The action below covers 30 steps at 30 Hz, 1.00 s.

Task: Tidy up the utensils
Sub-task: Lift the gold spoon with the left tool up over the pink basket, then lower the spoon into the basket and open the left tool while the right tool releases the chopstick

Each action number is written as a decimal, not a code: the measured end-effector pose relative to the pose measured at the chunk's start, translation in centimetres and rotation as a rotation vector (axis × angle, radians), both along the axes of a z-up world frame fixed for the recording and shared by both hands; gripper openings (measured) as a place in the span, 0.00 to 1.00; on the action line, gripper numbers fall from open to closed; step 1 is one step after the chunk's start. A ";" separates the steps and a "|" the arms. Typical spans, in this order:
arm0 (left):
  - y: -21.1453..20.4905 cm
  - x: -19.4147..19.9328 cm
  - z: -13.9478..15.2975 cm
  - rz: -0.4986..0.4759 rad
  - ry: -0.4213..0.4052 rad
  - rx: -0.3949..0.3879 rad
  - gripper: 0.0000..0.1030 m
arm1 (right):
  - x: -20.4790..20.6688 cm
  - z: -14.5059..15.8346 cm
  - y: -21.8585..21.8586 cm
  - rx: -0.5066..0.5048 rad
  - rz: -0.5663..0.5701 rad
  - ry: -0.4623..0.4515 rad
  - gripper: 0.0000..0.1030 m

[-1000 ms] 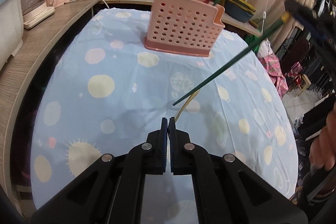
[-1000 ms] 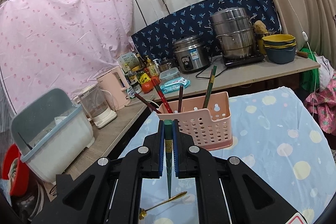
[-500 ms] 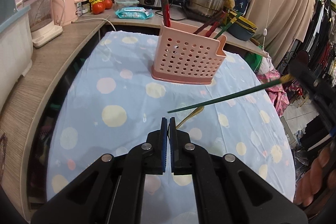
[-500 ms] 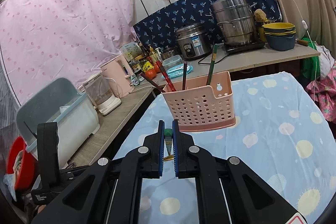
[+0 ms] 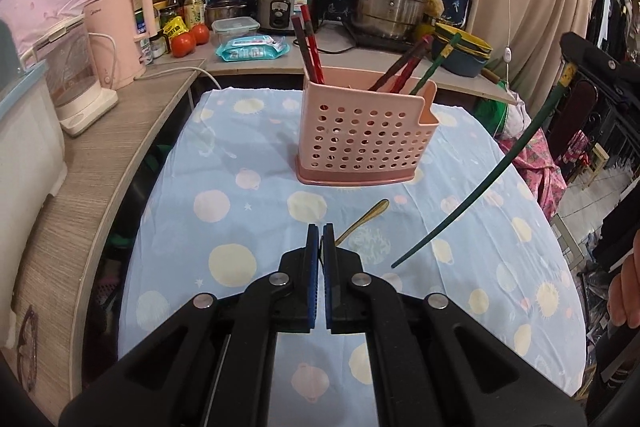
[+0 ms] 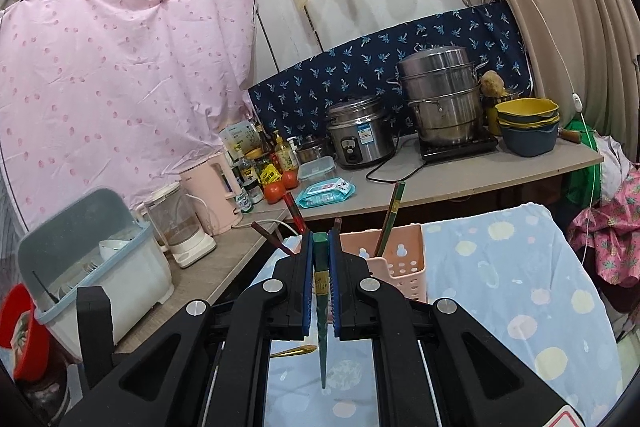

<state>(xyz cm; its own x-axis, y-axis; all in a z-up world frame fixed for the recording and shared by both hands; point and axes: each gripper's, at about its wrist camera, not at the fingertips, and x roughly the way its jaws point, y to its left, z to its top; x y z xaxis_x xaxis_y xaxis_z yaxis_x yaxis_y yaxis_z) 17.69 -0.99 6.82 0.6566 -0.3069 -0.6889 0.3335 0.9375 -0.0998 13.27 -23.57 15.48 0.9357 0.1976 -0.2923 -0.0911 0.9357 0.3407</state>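
Note:
A pink perforated holder stands mid-table on the blue dotted cloth, with red, brown and green chopsticks in it. My left gripper is shut. A gold spoon juts out from under its right finger, off the cloth; the pinch point is hidden. The spoon's bowl also shows below the right gripper's fingers. My right gripper is shut on a green chopstick, which hangs tip down. The left wrist view shows that chopstick slanting from the right gripper toward the cloth, right of the holder.
A wooden counter runs along the left and back, with a pink kettle, rice cooker, steel steamer, tomatoes and stacked bowls. A dish bin sits far left. A person's hand is at the right edge.
Both grippers have risen. The spoon came up with the left gripper and now shows farther over the cloth. The green chopstick's tip swung down and to the right.

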 end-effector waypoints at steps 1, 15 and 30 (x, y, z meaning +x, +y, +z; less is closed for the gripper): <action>0.0 0.1 -0.1 0.000 0.002 0.002 0.02 | 0.0 -0.2 0.2 0.004 0.003 0.002 0.07; -0.2 4.0 6.8 0.038 -0.143 0.054 0.02 | 1.9 4.5 -2.7 -0.052 -0.095 -0.098 0.07; -5.6 12.9 7.1 0.016 -0.130 0.249 0.02 | 10.8 8.9 -4.7 -0.044 -0.148 -0.173 0.07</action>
<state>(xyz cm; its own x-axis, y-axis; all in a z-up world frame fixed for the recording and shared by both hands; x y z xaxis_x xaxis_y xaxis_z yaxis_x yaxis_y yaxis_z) 30.62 -6.63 13.91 0.7475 -0.1277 -0.6519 0.3137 0.9329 0.1770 24.09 -28.24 24.42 0.9905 0.0450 -0.1301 -0.0052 0.9567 0.2910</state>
